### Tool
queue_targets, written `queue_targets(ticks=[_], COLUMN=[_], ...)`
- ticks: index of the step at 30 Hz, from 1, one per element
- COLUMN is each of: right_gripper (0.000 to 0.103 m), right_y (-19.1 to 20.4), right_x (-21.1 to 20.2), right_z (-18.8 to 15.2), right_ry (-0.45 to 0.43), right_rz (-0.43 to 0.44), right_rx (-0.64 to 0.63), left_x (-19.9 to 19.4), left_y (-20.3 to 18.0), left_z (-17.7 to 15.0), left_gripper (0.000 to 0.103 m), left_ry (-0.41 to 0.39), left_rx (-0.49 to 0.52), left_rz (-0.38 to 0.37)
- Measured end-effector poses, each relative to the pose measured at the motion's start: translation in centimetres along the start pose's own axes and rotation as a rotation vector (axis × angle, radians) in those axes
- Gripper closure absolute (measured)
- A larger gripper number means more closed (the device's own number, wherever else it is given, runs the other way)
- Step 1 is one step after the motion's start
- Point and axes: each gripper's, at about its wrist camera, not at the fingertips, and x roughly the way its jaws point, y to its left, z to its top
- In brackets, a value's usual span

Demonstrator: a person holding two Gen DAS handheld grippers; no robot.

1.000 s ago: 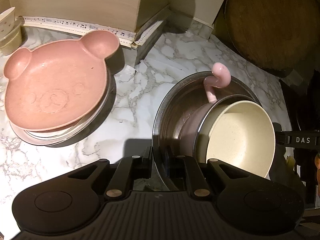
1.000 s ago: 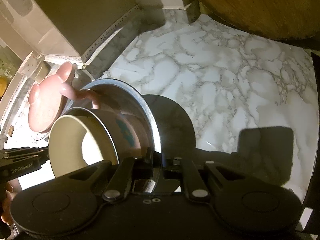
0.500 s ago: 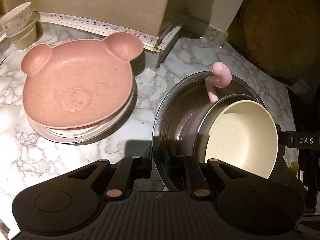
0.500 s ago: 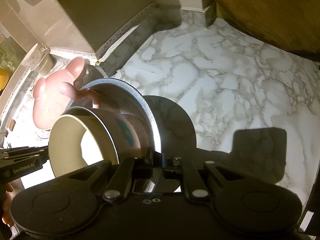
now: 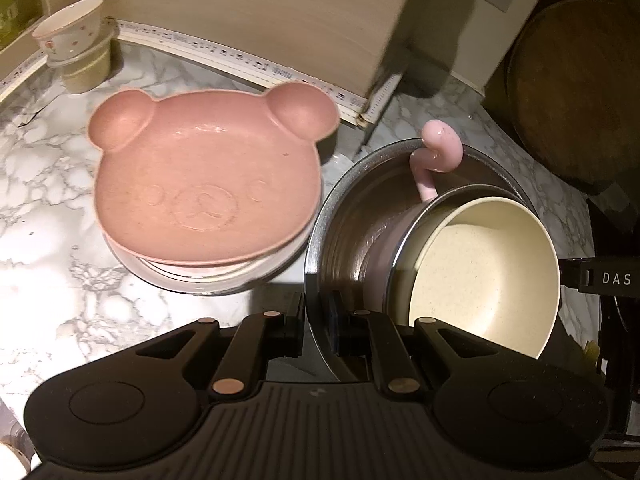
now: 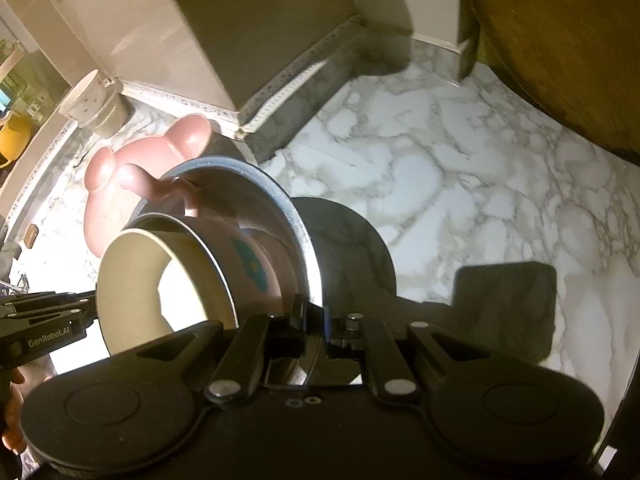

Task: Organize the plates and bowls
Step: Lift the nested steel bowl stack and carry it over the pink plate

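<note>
1. At far left, two small cups (image 5: 74, 46) sit stacked against the wall on the marble counter (image 5: 44, 184). They looked nearer the frame edge a second ago, so our view has pulled back.
2. Next comes the pink bear plate (image 5: 204, 184), resting on a pile of pale plates (image 5: 208, 276). It has slid toward the centre of the left wrist view and now lies just beside the steel bowl's rim.
3. Our left gripper (image 5: 316, 320) is clenched on the near rim of the steel bowl (image 5: 344, 216); its grip is unchanged.
4. Inside the steel bowl, tipped on its side, lies the cream-lined pot (image 5: 484, 272) with its curled pink handle (image 5: 436, 152) hooked over the far rim.
5. Our right gripper (image 6: 314, 320) pinches the opposite rim of the same bowl, equally unchanged.
6. We judge that we are carrying the bowl toward the plate pile; setting it down nearby should come next.
</note>
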Motion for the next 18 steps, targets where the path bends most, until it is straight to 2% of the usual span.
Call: queue_targets(ticks=[18], right_gripper=[0.095], right_y=[8.0], right_x=[1.2], right_z=[5.5], right_ry=[-0.015], right_rz=[0.044], right_rx=[-0.095], left_x=[-2.9], left_y=[6.3], left_z=[3.5], left_gripper=[0.092], left_ry=[-0.047], left_rx=[-0.057], left_rz=[0.078])
